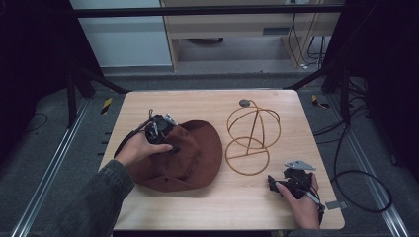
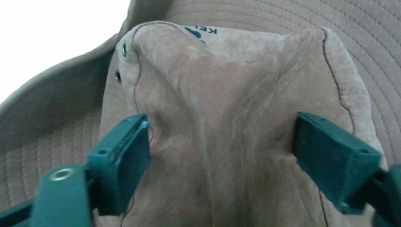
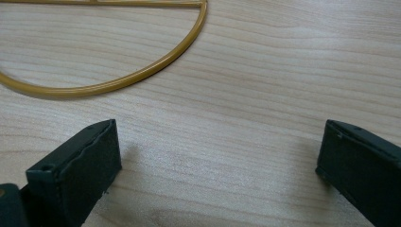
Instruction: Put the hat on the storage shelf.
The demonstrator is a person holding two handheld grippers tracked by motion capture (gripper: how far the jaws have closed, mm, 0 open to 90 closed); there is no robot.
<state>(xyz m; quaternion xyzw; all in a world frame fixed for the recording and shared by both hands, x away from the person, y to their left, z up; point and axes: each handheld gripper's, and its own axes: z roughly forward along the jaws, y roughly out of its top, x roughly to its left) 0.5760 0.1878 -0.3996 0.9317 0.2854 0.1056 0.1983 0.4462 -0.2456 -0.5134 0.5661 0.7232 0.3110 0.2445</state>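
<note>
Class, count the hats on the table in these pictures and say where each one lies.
1. A brown hat lies on the left half of the table, beside a wire stand; the left gripper straddles its crown.

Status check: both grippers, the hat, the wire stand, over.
Left gripper jaws astride the brown hat crown, pads against the fabric. Right gripper open, empty, low over bare table. Gold wire stand upright beside hat, unobstructed.
</note>
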